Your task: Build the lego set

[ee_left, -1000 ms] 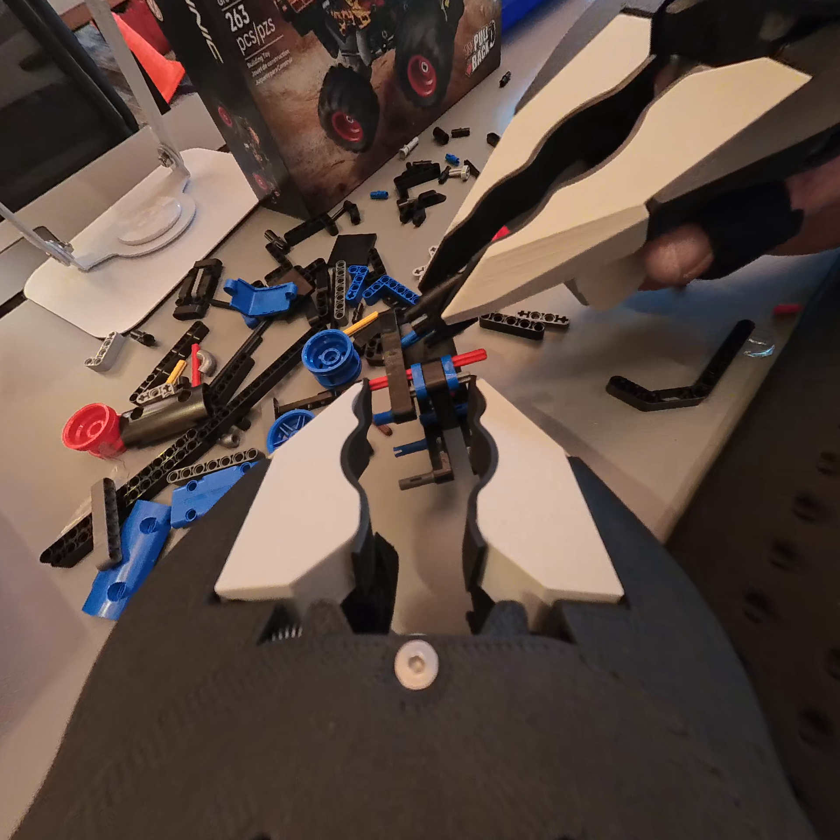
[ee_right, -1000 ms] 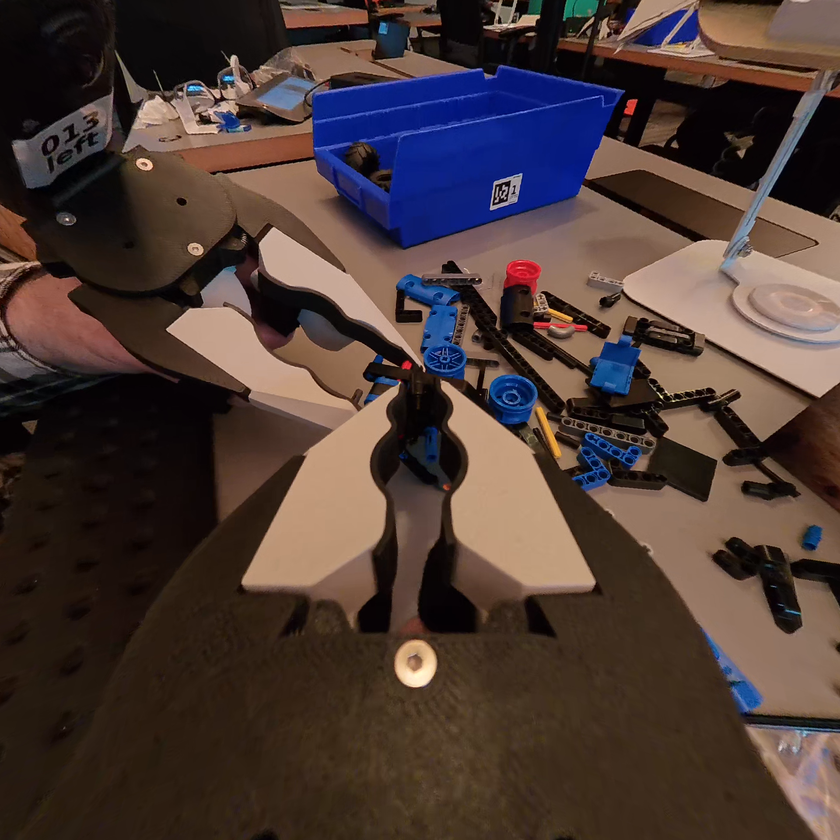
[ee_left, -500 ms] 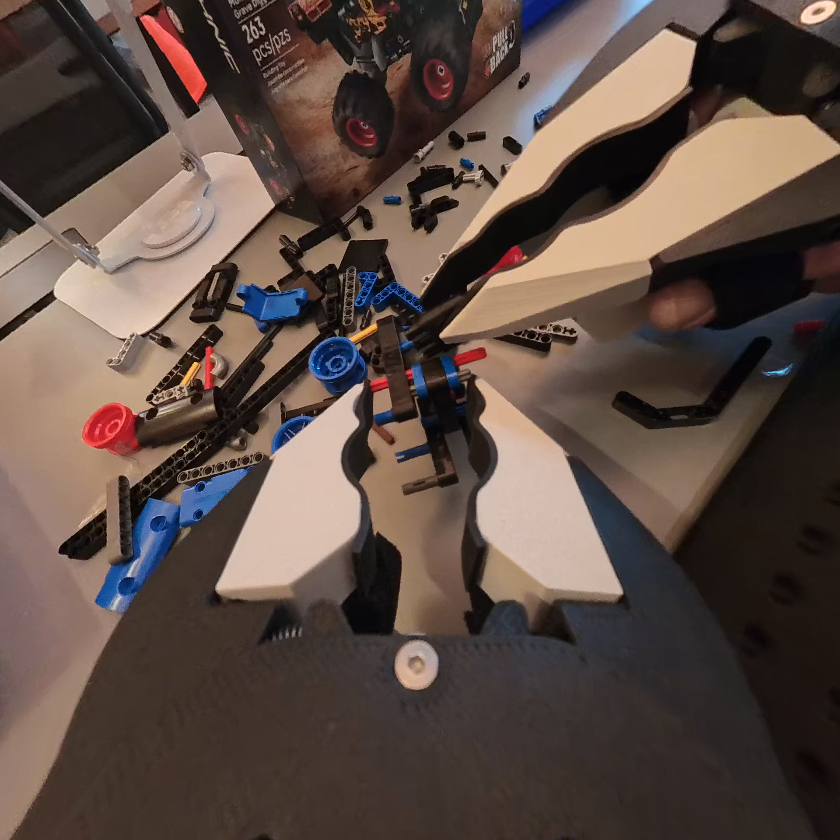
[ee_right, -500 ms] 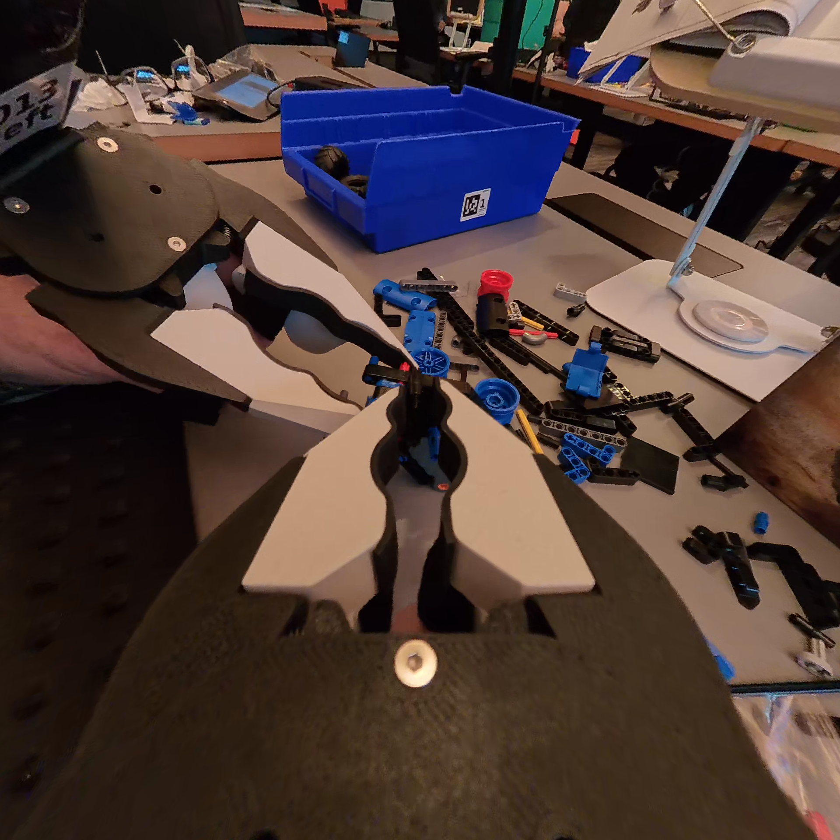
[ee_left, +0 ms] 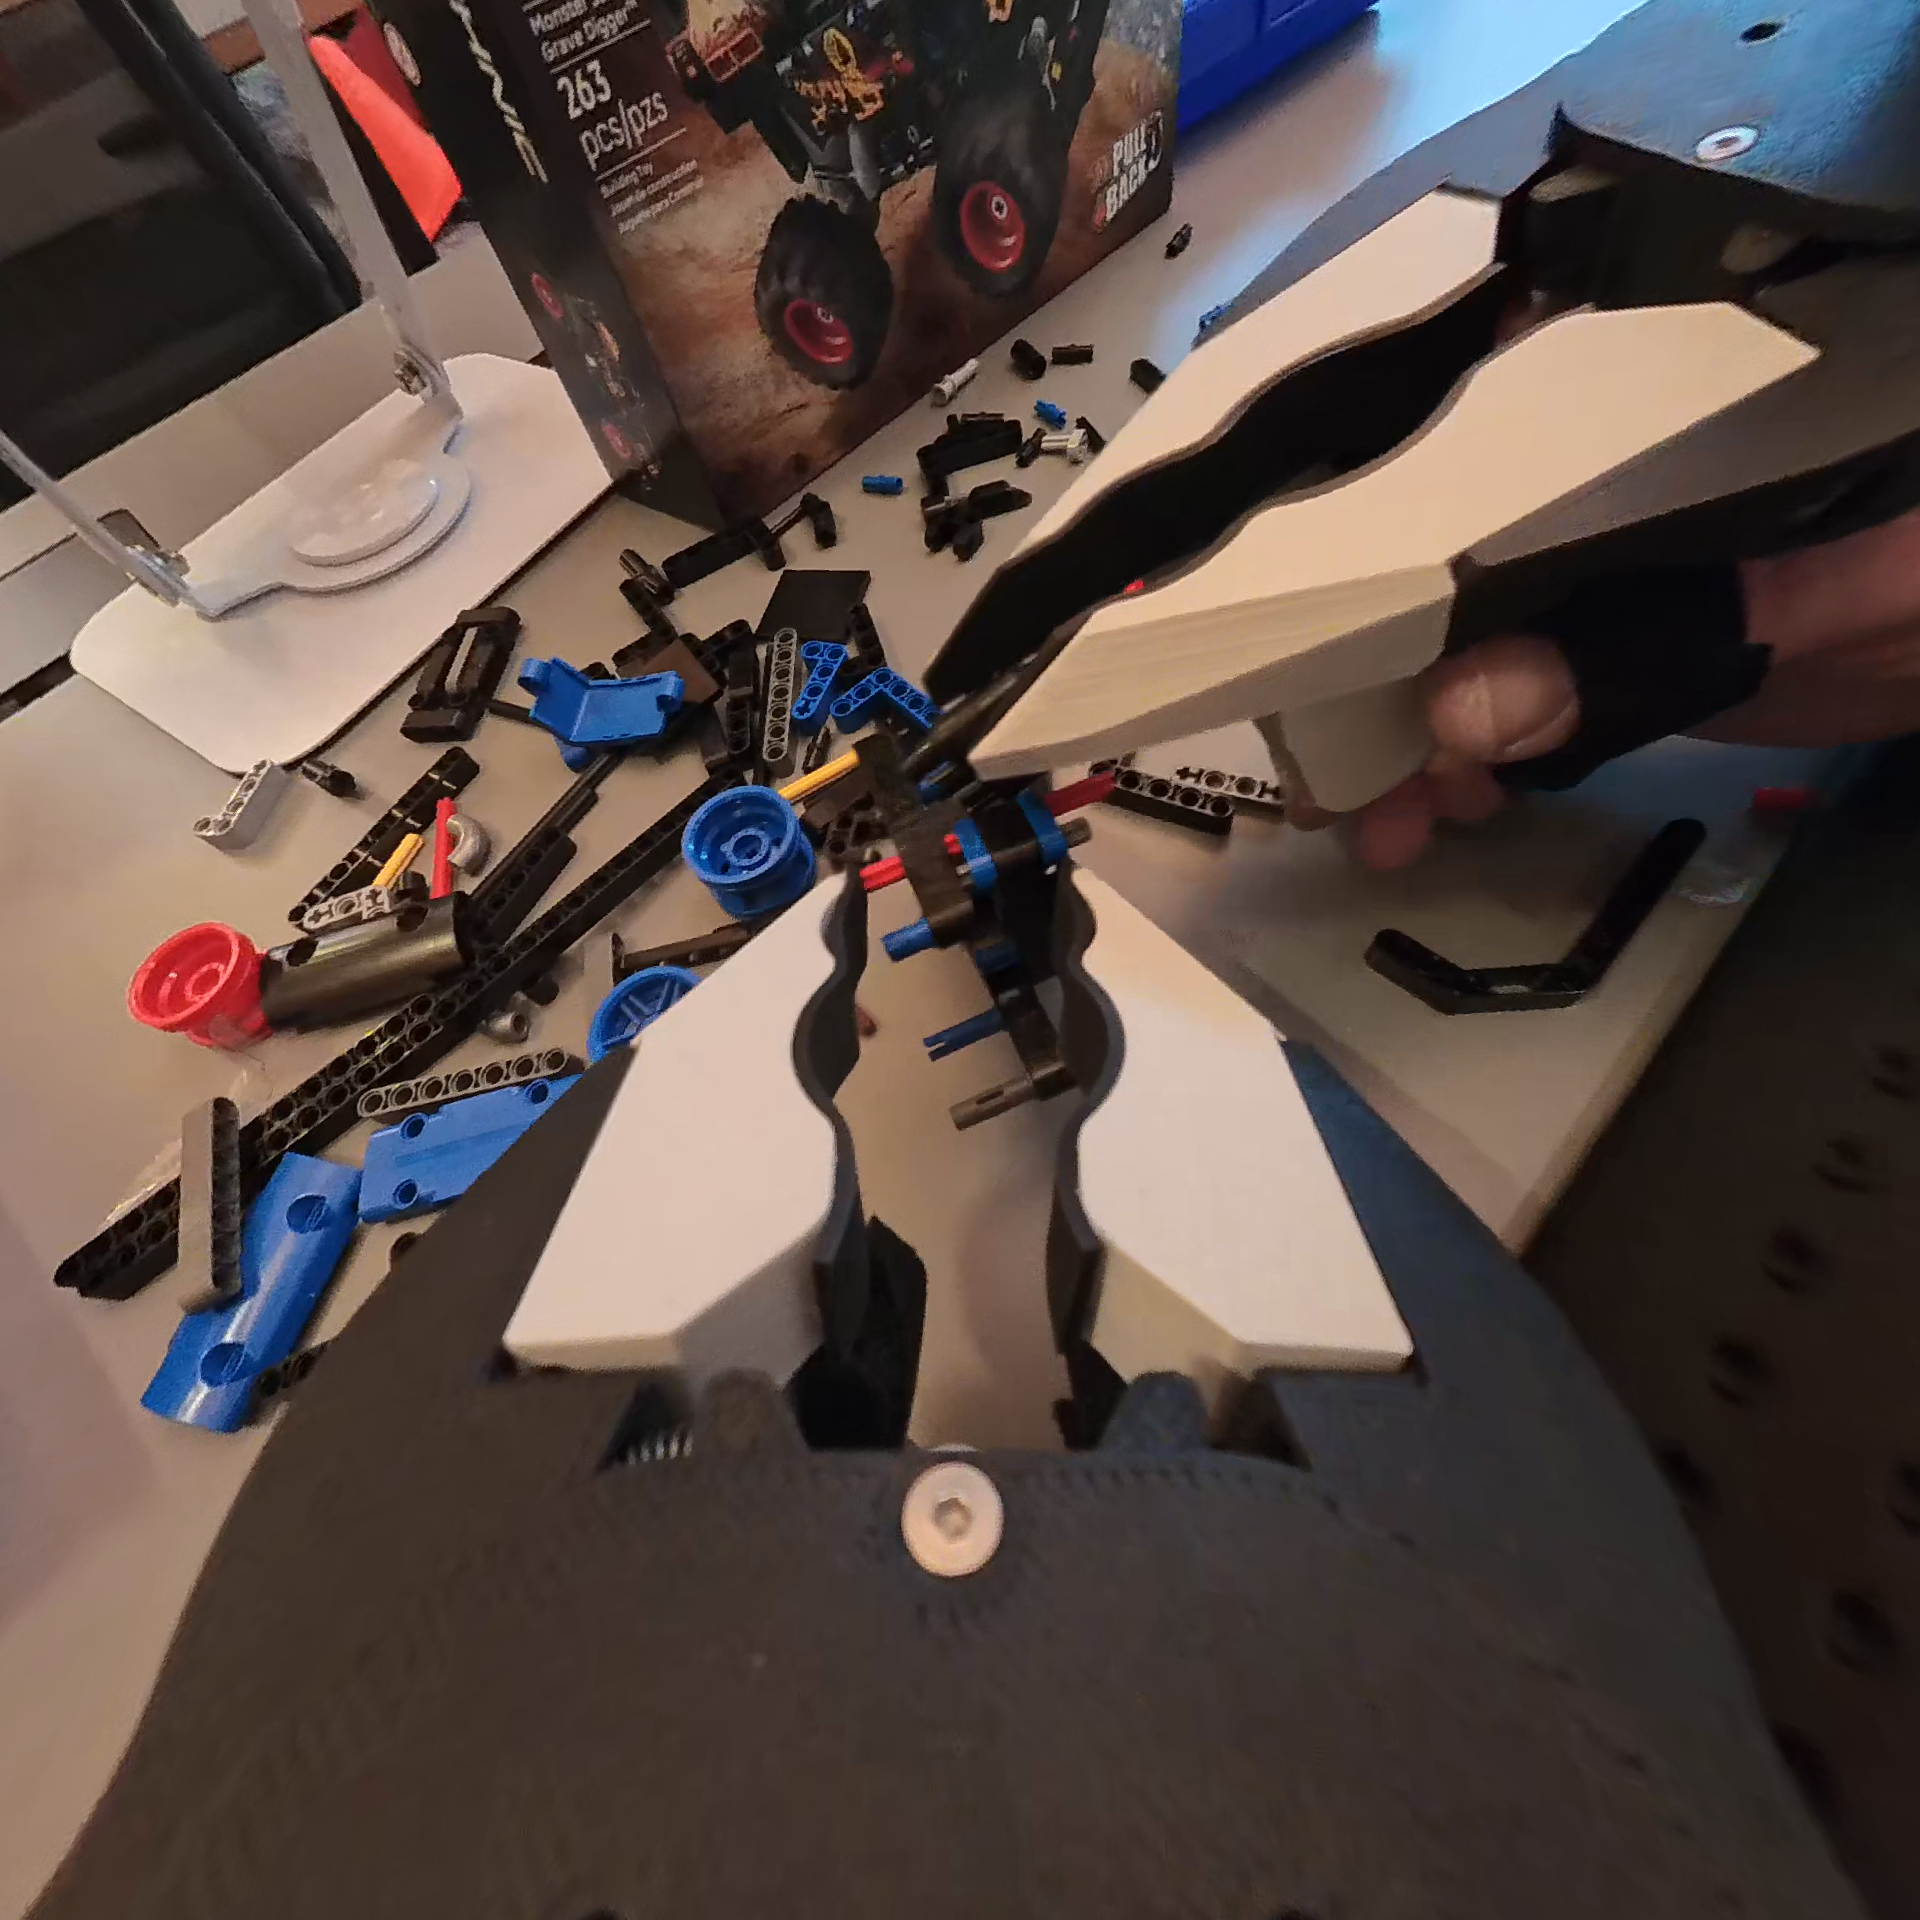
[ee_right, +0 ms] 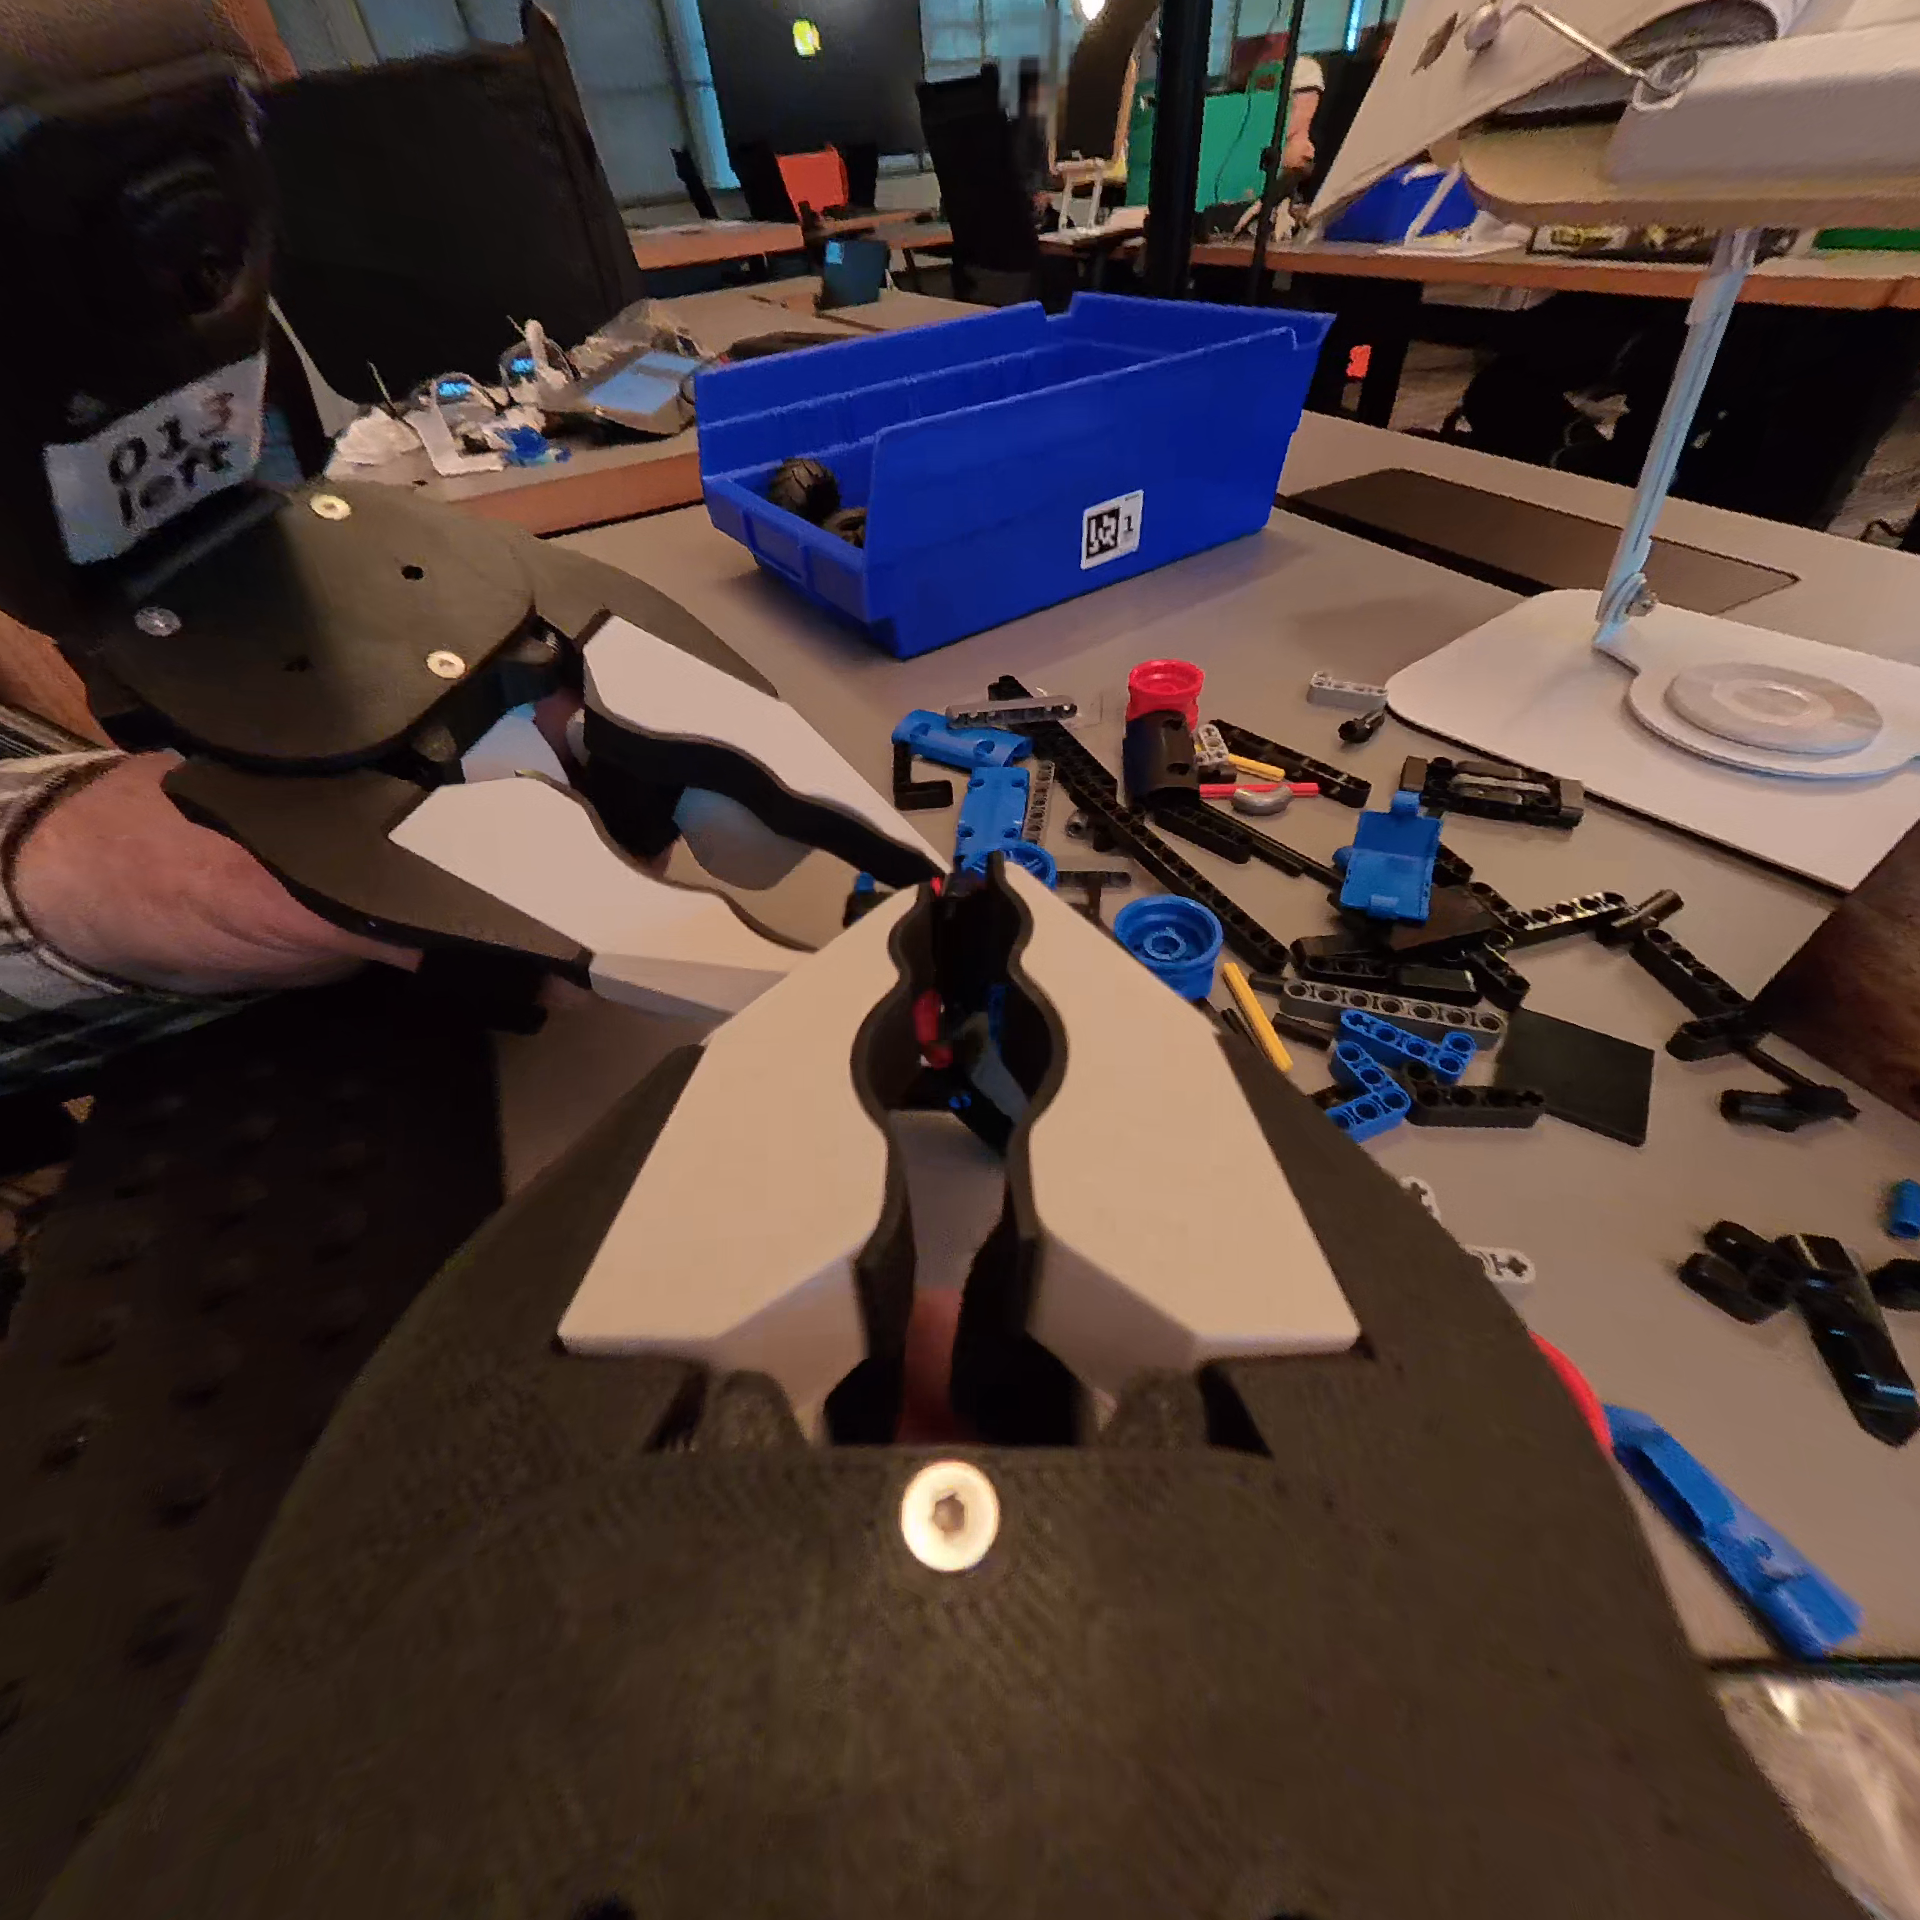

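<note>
A small lego assembly [ee_left: 982, 894] of black beams, blue connectors and a red axle hangs above the grey table [ee_left: 1299, 935]. My left gripper [ee_left: 961, 894] is shut on its lower part, which sits against the right finger. My right gripper [ee_left: 935, 732] comes in from the upper right and is shut on its top end. In the right wrist view the assembly [ee_right: 971, 1023] sits between the nearly closed fingers of my right gripper [ee_right: 961, 883]. There my left gripper [ee_right: 920, 868] reaches in from the left, and the tips meet.
Loose pieces cover the table: a blue wheel hub [ee_left: 748, 847], a red hub [ee_left: 192, 982], long black beams, blue panels and a black angled beam [ee_left: 1527, 956]. The set's box [ee_left: 831, 208], a white stand base [ee_left: 312, 582] and a blue bin [ee_right: 997, 468] stand behind. A black perforated mat borders the table edge. The tips of both grippers are at nearly the same place. From the left gripper's tips to the blue wheel hub [ee_left: 748, 847] is close to 7 cm. The right camera catches it too, in the right wrist view [ee_right: 1157, 937].
Both grippers stay shut on the assembly. The right gripper has tilted and shifted, and the assembly has turned a little in the left gripper. The pieces on the table have not moved.
</note>
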`<action>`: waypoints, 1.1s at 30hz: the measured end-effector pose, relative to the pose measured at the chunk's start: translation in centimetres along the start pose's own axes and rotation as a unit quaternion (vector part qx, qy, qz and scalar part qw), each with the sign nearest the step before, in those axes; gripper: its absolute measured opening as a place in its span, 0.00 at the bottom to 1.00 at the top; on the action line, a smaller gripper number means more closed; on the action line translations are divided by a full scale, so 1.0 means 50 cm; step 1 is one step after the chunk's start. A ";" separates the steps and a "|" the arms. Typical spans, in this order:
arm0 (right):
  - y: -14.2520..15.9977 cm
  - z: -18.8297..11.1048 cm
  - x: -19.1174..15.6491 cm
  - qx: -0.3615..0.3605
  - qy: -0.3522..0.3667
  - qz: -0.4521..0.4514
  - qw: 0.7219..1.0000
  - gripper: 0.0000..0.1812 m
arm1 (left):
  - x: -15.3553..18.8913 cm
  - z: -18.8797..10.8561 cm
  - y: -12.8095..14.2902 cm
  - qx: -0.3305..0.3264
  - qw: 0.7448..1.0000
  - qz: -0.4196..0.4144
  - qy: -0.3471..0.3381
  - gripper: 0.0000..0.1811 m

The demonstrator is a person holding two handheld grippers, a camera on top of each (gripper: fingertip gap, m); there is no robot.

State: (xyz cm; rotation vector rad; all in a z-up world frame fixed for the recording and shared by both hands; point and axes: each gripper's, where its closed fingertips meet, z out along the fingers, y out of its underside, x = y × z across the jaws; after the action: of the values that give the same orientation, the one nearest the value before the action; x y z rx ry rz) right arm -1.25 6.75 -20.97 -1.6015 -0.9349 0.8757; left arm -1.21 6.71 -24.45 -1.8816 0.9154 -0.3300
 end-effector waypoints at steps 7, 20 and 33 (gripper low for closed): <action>0.011 0.004 0.004 -0.020 -0.013 0.019 1.000 0.00 | 0.007 0.004 -0.001 -0.001 1.000 -0.001 0.004 0.18; 0.097 -0.089 -0.010 -0.198 -0.089 -0.054 0.975 0.13 | 0.007 -0.002 0.033 -0.028 0.999 0.009 0.034 0.19; 0.205 -0.192 -0.008 -0.318 -0.048 -0.067 0.945 0.18 | 0.041 -0.011 0.048 -0.042 0.996 0.034 0.077 0.33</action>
State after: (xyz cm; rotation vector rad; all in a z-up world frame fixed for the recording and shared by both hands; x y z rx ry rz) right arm 8.59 0.88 -29.10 -2.0116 -1.4825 0.5848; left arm -1.23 4.32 -26.56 -1.9172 1.1102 -0.4057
